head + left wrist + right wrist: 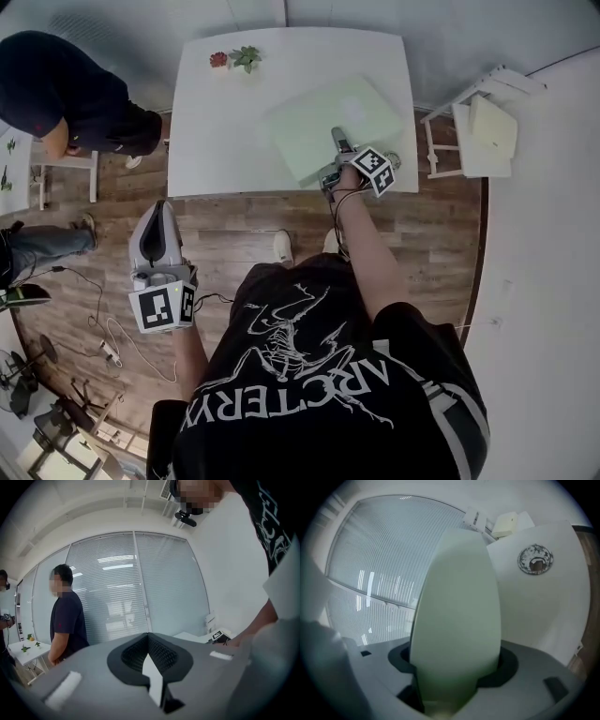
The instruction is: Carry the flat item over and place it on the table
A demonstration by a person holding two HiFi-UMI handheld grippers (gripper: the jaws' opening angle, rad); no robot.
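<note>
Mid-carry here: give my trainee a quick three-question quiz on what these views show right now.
1. True or false: the left gripper hangs over the table.
2. What lies at the table's far edge? A) a green sprig B) a mug C) a book
3. Which gripper has the green flat item between its jaws?

Key
1. False: it hangs over the wooden floor, jaws together and empty.
2. A
3. The right gripper.
</note>
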